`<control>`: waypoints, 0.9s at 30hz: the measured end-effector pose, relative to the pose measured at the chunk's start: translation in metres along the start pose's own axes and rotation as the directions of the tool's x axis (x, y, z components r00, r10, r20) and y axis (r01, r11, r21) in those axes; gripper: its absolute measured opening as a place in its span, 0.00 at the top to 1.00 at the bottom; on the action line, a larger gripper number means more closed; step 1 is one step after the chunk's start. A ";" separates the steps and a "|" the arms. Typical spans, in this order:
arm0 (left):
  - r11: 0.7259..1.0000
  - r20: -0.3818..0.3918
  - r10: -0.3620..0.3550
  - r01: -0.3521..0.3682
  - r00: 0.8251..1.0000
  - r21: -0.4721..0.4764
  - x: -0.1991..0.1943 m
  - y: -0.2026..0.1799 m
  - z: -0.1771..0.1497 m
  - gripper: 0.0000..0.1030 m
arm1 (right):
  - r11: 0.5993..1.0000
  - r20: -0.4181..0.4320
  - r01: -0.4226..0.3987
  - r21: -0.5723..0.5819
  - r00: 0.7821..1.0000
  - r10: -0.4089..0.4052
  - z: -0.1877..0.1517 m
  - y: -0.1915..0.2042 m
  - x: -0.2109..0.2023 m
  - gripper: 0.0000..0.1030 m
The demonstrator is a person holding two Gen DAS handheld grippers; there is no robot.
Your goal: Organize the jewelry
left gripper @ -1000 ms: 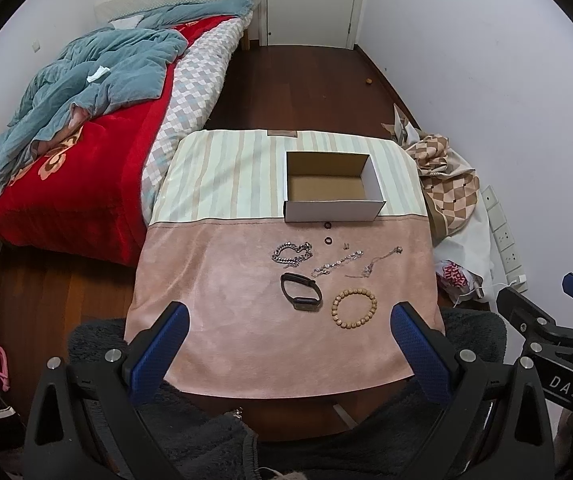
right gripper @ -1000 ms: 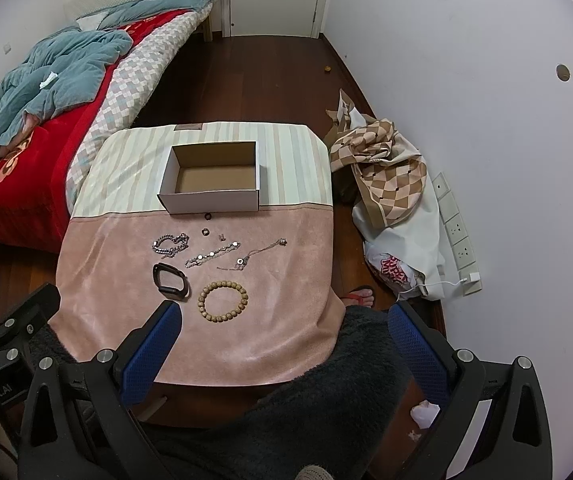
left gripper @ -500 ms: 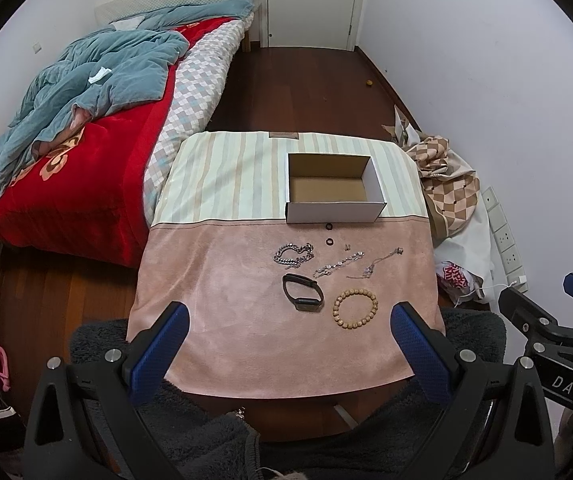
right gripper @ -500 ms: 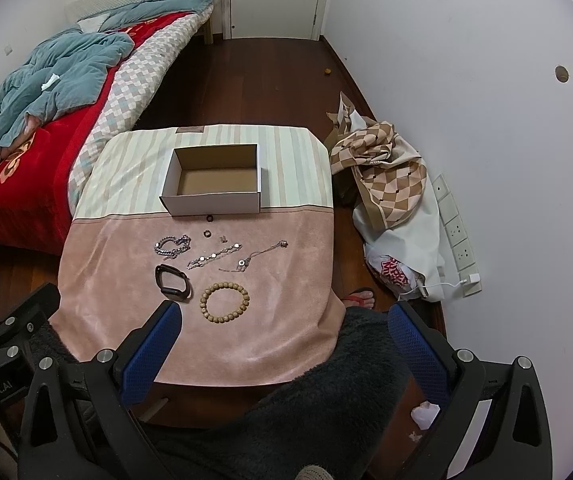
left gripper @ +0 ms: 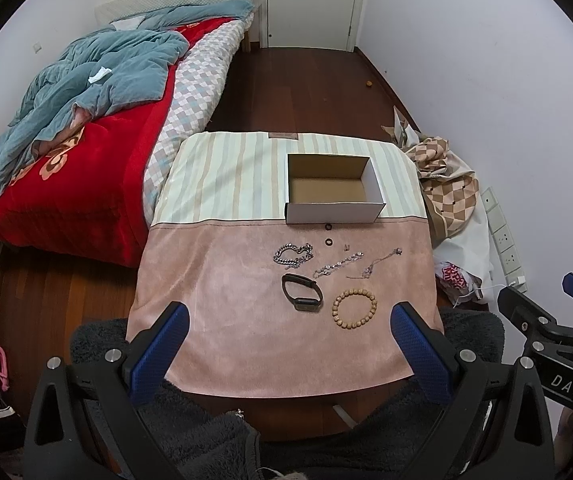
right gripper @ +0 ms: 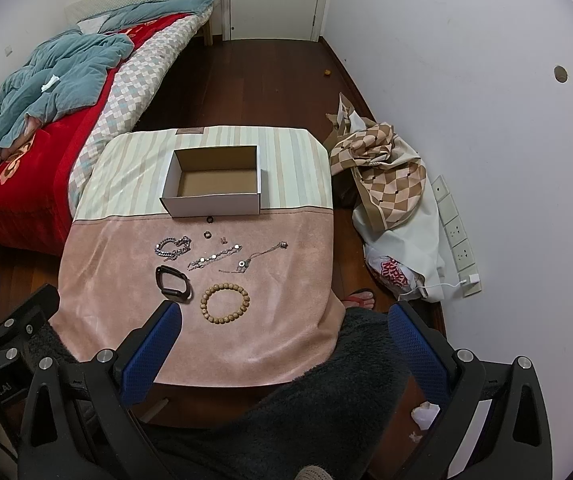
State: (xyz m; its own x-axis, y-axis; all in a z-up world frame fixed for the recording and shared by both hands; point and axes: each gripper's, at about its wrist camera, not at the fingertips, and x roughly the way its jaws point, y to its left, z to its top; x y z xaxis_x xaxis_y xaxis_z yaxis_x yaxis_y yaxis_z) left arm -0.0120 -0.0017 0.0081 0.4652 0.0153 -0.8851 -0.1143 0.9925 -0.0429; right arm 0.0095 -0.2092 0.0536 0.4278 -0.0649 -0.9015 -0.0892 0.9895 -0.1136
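An empty white cardboard box [left gripper: 332,190] [right gripper: 214,184] stands on the cloth-covered table [left gripper: 226,312] [right gripper: 126,280]. In front of it lie a silver chain bracelet [left gripper: 292,255] [right gripper: 173,246], two small dark rings [left gripper: 329,241] [right gripper: 207,235], a thin beaded chain [left gripper: 336,265] [right gripper: 212,258], a necklace with a pendant [left gripper: 378,262] [right gripper: 260,256], a black wristband [left gripper: 301,297] [right gripper: 172,283] and a wooden bead bracelet [left gripper: 354,308] [right gripper: 224,303]. My left gripper [left gripper: 286,348] and right gripper [right gripper: 282,352] hang open above the table's near edge, holding nothing.
A bed [left gripper: 86,140] with a red cover and a blue quilt lies to the left. Checked cloth and bags [right gripper: 390,200] are heaped against the right wall beside wall sockets [right gripper: 454,236]. A dark fleecy garment [right gripper: 286,400] fills the near foreground. A closed door [left gripper: 310,0] is at the back.
Both views have crept slightly nearer to the table. The jewelry and the box have not moved, and both grippers stay open.
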 end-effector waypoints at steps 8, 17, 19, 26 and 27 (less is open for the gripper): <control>1.000 0.002 -0.001 0.001 1.000 0.000 0.000 0.001 0.000 0.00 | 1.000 -0.002 -0.001 0.000 1.000 0.001 0.000 -0.001 0.000 0.00; 1.000 0.011 -0.002 0.002 1.000 0.000 -0.002 -0.001 -0.005 0.00 | 1.000 -0.001 -0.003 0.000 1.000 0.003 0.002 -0.001 -0.003 0.00; 1.000 0.013 -0.004 0.004 1.000 0.001 -0.002 -0.001 -0.006 0.00 | 1.000 0.002 -0.005 0.002 1.000 0.005 0.002 -0.002 -0.004 0.00; 1.000 0.016 -0.008 0.008 1.000 0.001 -0.007 0.001 -0.004 0.00 | 1.000 0.007 -0.004 0.001 1.000 0.004 0.001 -0.004 -0.006 0.00; 1.000 0.016 -0.008 0.008 1.000 0.001 -0.007 0.002 -0.004 0.00 | 1.000 0.007 -0.006 0.001 1.000 0.006 0.001 -0.004 -0.006 0.00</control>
State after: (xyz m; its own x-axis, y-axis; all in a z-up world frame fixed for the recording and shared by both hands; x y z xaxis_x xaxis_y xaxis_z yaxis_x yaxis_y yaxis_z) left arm -0.0187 -0.0007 0.0123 0.4801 0.0095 -0.8772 -0.1094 0.9928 -0.0491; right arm 0.0086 -0.2130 0.0597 0.4332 -0.0586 -0.8994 -0.0905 0.9900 -0.1081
